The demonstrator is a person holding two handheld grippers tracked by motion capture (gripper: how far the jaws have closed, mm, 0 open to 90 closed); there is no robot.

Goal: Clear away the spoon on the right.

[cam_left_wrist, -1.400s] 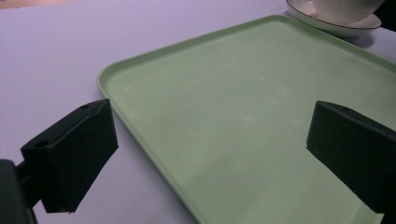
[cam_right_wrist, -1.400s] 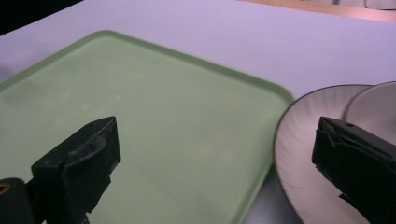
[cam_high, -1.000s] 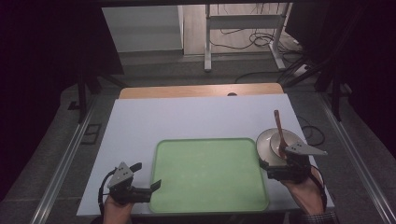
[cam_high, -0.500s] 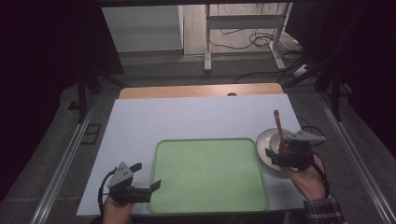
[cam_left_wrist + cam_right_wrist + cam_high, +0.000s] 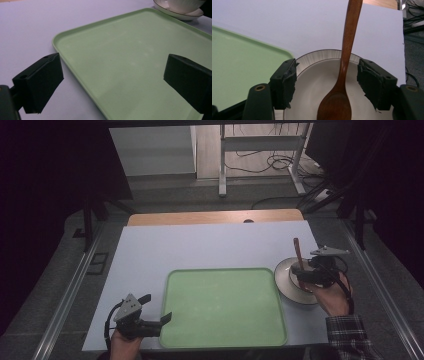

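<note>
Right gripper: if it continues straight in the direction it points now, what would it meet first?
Most likely the wooden spoon. The right gripper is over the white bowl; the spoon lies between its jaws, which have just been closing but have not touched it. Depth is uncertain.

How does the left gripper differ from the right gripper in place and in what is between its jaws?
The left gripper sits at the green tray's near left corner, jaws wide over its rim; the right gripper is over the white bowl, jaws just closing around the wooden spoon, not touching. Both are hand-held.

spoon (image 5: 342,75) bowl cut off below
</note>
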